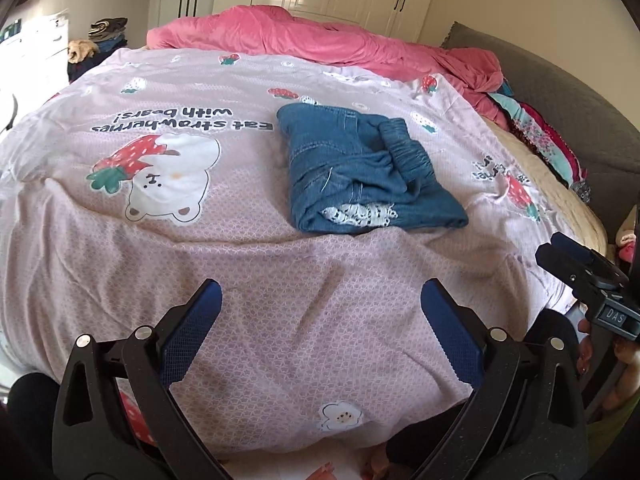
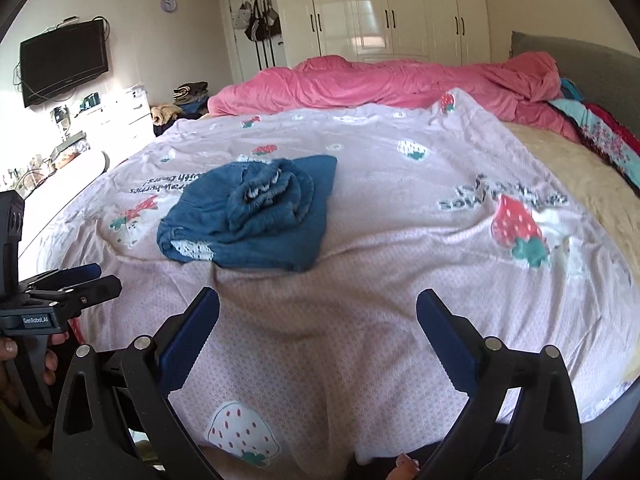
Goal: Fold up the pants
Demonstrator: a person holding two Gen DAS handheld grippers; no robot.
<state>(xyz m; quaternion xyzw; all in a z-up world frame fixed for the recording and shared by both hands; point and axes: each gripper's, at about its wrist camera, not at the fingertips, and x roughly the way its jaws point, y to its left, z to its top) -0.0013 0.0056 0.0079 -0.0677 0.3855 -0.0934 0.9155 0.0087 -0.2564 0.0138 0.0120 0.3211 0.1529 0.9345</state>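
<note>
Blue denim pants [image 1: 360, 168] lie in a folded bundle on the pink strawberry-print bedspread [image 1: 240, 264], with the elastic waistband bunched on top and a white patterned lining showing at the near edge. They also show in the right wrist view [image 2: 256, 216]. My left gripper [image 1: 320, 316] is open and empty, hovering over the bedspread short of the pants. My right gripper [image 2: 318, 320] is open and empty, also short of the pants. Each gripper appears at the edge of the other's view: the right one [image 1: 580, 268] and the left one [image 2: 72, 284].
A rumpled pink quilt [image 1: 320, 36] lies across the far side of the bed. Colourful clothes [image 1: 540, 136] are piled by the grey headboard [image 1: 568, 92] at right. White wardrobes [image 2: 392, 8] stand behind; a TV [image 2: 64, 66] and white dresser [image 2: 116, 120] are at left.
</note>
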